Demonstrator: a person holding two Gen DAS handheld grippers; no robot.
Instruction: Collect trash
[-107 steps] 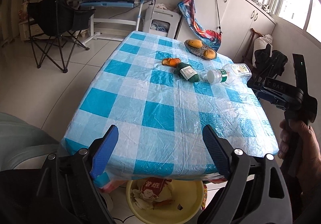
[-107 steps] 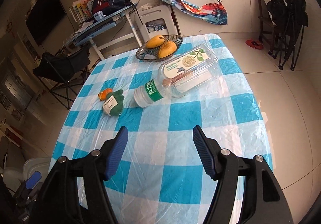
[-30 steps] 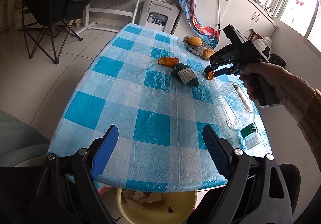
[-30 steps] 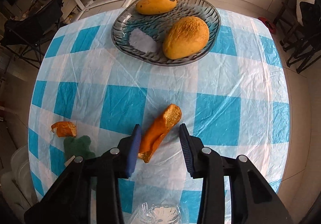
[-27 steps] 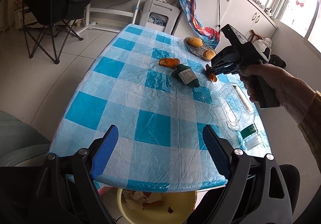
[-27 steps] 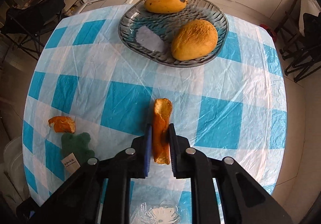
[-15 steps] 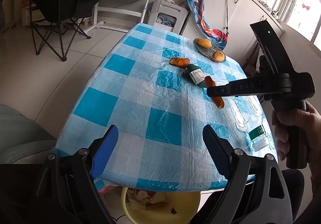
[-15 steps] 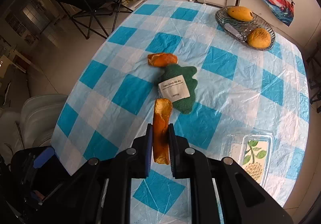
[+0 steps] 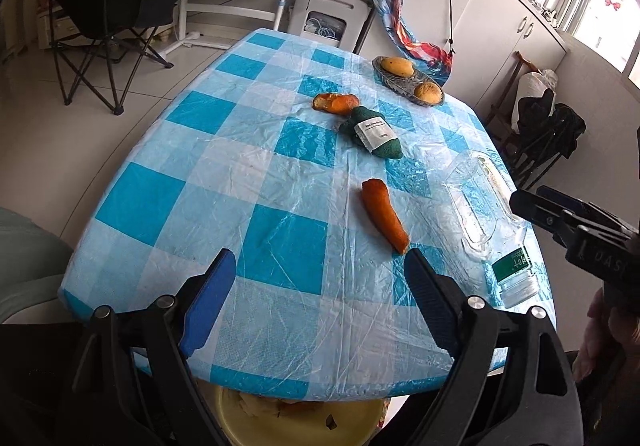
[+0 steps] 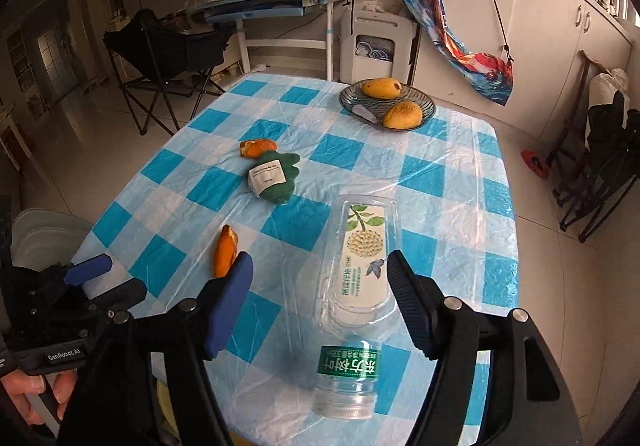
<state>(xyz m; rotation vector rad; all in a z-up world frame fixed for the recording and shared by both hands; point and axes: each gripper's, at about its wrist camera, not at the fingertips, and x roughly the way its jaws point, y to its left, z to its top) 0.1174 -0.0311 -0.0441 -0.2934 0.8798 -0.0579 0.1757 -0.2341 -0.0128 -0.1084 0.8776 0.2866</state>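
A blue-and-white checked tablecloth (image 9: pixel 192 182) is covering the table. On it are lying an orange peel strip (image 9: pixel 384 214), a dark green pouch (image 9: pixel 374 132) with a white label, and a clear bottle (image 10: pixel 356 286) showing a green band.

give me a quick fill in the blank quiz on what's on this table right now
1. The glass dish holds ____ mangoes.
2. The long orange peel lies loose on the checked tablecloth; both the left gripper and the right gripper are ____.
3. The clear plastic bottle lies on its ____.
4. The green pouch bears a ____ label.

Missing words: two; open; side; white
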